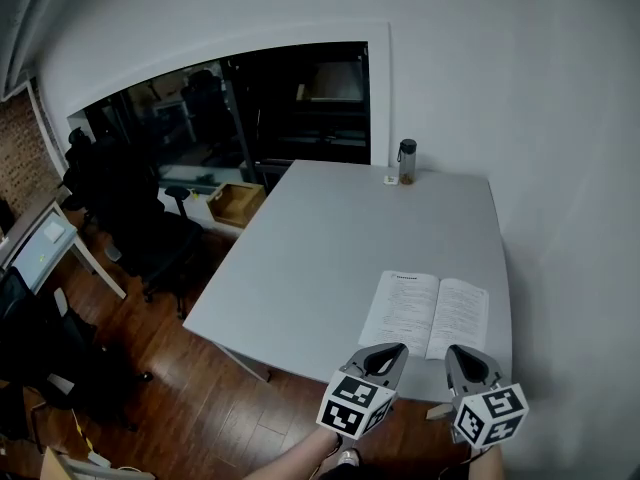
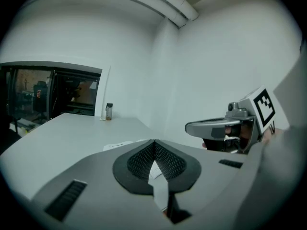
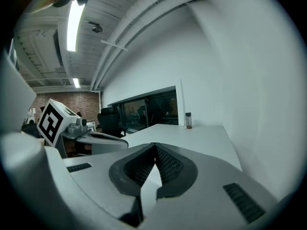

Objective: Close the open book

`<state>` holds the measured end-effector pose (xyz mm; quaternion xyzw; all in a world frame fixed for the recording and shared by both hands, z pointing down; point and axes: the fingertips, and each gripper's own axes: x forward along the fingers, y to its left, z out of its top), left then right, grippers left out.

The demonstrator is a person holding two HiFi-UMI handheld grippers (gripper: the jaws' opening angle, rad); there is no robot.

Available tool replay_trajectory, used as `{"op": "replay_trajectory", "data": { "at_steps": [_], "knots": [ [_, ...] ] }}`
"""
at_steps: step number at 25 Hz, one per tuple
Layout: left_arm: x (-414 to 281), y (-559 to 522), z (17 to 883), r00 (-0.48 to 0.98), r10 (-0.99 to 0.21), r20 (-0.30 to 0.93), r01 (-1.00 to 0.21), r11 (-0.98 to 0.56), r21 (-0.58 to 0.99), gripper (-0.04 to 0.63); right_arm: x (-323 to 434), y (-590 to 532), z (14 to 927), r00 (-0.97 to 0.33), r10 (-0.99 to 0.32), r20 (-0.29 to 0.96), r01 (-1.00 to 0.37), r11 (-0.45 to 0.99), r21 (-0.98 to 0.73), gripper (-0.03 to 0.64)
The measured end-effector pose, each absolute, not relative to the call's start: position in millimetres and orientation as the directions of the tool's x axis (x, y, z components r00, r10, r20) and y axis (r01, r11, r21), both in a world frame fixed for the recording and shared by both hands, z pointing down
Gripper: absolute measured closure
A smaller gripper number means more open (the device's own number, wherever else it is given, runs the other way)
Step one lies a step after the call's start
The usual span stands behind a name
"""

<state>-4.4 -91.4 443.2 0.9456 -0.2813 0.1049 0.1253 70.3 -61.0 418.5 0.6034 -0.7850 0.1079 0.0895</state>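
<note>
Item: open book [image 1: 425, 313], one. It lay flat with its pages up on the grey table [image 1: 300, 258], close to the near edge and toward the right-hand corner, well apart from the far edge. Two printed leaves showed, one on each side of a central fold. Handling, as judged: thin and light, with soft leaves and probably a limp cover, likely to slide on the smooth top if pushed sideways and to crease if pinched hard. Suggested hold: the outer edge of one half, lifted and swung over the fold, with the other half steadied so the book did not skate. Thickness and binding could not be made out.

Item: hand-held grippers, two. The left gripper [image 1: 398, 349] and the right gripper [image 1: 455, 351] were side by side just short of the book's near edge, one before each leaf. Each had its jaws pressed together, with nothing between them. Whether either tip touched the paper could not be told. The jaws would need to part before any pinch, though a closed tip might do for slipping under an edge.

Other items: a dark-capped bottle [image 1: 406, 162], one, upright at the table's far edge; a small pale object [image 1: 390, 179] just beside it, one, kind unclear; a cardboard box [image 1: 236, 203], one, on the floor beyond the table's left side; dark office chairs [image 1: 140, 218], several, number uncertain.
</note>
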Motion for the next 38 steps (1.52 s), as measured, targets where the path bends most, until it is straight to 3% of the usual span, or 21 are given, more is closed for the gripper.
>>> {"op": "replay_trajectory", "data": {
  "at_steps": [9, 19, 28, 32, 38],
  "knots": [
    [18, -130, 466, 0.806, -0.497, 0.322, -0.571, -0.796, 0.2, 0.591, 95, -96, 439, -0.265, -0.917, 0.298, -0.964, 0.246, -0.1, 0.614],
    [56, -175, 474, 0.713, -0.591, 0.378, -0.682, -0.709, 0.178, 0.591, 141, -149, 439, -0.382, -0.883, 0.274, -0.924, 0.371, -0.093, 0.614],
    [56, -194, 466, 0.658, -0.651, 0.379, -0.74, -0.653, 0.163, 0.591, 147, -172, 430, -0.469, -0.864, 0.184, -0.883, 0.451, -0.131, 0.614],
    [52, -206, 469, 0.675, -0.636, 0.374, -0.722, -0.674, 0.157, 0.591, 140, -177, 431, -0.452, -0.879, 0.154, -0.891, 0.435, -0.132, 0.614],
    [39, -214, 482, 0.714, -0.58, 0.392, -0.672, -0.726, 0.15, 0.591, 126, -180, 443, -0.384, -0.899, 0.209, -0.923, 0.366, -0.119, 0.614]
  ]
}}
